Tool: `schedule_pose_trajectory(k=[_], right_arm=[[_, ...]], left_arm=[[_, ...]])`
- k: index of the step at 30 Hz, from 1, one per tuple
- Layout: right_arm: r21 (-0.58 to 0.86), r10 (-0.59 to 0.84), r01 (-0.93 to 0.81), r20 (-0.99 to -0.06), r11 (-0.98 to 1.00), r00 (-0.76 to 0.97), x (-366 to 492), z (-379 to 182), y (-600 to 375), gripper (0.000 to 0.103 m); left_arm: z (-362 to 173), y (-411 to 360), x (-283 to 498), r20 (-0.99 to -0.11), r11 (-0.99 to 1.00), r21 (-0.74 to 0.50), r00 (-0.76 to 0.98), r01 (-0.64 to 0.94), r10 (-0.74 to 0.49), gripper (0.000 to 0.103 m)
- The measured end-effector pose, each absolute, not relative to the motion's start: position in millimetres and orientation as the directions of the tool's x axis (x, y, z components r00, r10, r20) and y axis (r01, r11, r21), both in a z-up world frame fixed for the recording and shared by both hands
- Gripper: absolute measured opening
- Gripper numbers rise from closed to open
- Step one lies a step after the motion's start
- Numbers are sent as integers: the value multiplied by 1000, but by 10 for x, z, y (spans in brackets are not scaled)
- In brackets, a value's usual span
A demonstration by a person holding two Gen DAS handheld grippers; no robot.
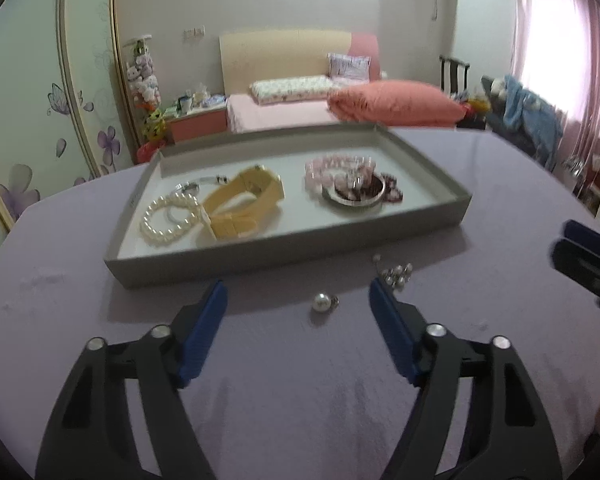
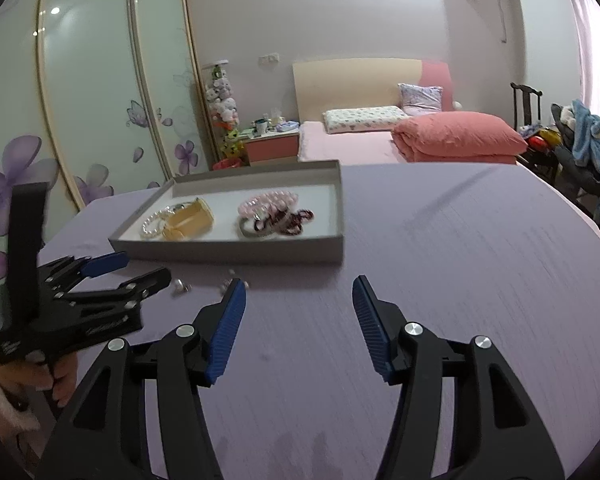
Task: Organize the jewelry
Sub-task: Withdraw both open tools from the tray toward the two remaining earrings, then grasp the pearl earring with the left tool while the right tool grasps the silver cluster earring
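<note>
Each hand-held gripper is black plastic with ribbed blue pads and silver round-headed pivot pins: left hand-held gripper (image 1: 298,292), right hand-held gripper (image 2: 299,286). A fluffy pale-pink sleeve (image 2: 4,396) covers the left wrist.

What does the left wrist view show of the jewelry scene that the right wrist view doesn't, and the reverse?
Only the left wrist view: the single pearl earring clear between the open left gripper fingers, and the watch strap in detail. Only the right wrist view: the hand holding the left gripper, and bare cloth before the open right gripper. Both: the grey tray, pearl bracelet, pink beads.
</note>
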State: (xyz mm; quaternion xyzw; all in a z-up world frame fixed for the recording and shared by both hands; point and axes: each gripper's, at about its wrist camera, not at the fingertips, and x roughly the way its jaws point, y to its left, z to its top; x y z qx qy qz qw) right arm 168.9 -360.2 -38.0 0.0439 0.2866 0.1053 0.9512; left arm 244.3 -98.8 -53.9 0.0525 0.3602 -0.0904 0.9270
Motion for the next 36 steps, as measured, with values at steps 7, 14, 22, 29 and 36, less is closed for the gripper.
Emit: schedule_pose_trajectory(k=[7,14,22,29,36], right_arm=[[173,222,-151,-530,973,818,1657,-405,-3752,57],[185,227,-150,-533,971,815,1671,-429,-3785,57],[190,245,-167,-536,967,808,1691,-427,-3755,57],[193,287,-214,-558,958,779,1751,-448,-3611,57],[167,325,-284,-621,944,714,1902,-514,-3273,57]], left_arm=[[-699,-1082,2680,-761,982,15,639,186,-109,50],[-754,-1163,2778,-785,983,12,611,181,-103,28],[-733,-1078,2808,-780,984,-36,611,173,-136,16],[-619,-712,2666,-748,989,-59,651,135,-134,16],[-466,9,2408,-673,995,-85,734,44,-90,16]])
